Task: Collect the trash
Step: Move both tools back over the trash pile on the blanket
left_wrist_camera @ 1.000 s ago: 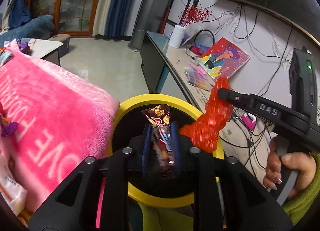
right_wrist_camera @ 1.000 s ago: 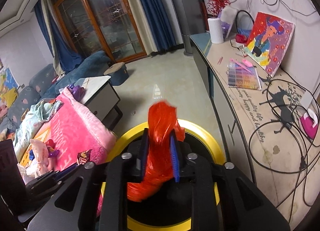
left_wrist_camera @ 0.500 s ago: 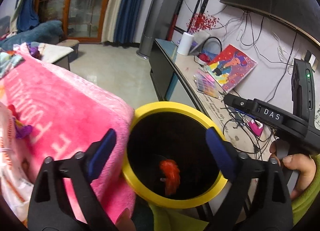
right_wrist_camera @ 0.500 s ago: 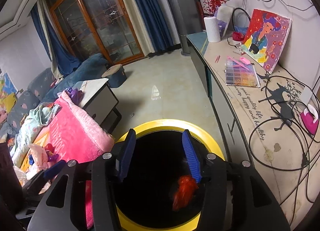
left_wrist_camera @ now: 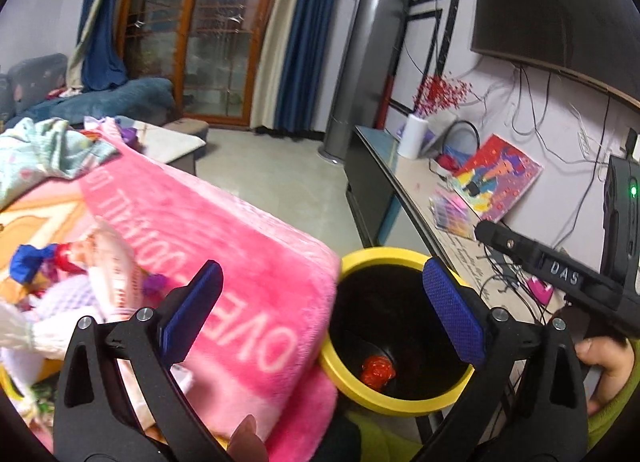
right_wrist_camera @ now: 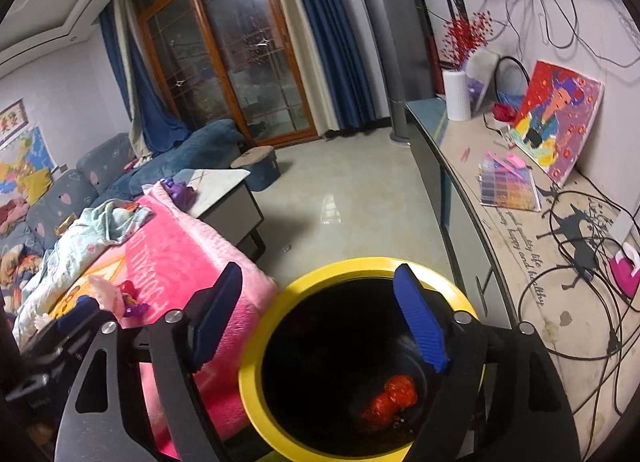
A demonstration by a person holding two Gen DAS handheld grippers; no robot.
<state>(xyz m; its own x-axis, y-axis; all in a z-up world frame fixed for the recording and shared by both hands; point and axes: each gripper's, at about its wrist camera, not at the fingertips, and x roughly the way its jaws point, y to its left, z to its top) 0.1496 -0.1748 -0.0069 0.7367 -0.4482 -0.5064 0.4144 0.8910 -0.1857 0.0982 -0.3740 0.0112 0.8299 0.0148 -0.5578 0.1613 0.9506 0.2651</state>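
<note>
Your left tool [left_wrist_camera: 320, 314] and right tool [right_wrist_camera: 320, 310] have just opened wide and hold nothing, the red wrapper [right_wrist_camera: 394, 396] lies down in the yellow bin [right_wrist_camera: 256, 346], and more bits wait at nine o'clock on the pink blanket [left_wrist_camera: 224, 238].

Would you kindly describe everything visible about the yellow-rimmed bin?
The bin is round and upright, with a thick, smooth yellow rim, plastic by its look, and a black inside. Its mouth is open. A crumpled red wrapper lies at the bottom; nothing else can be made out in the dark. The pink blanket presses against its left side. Both grippers hang above it, touching nothing.
</note>
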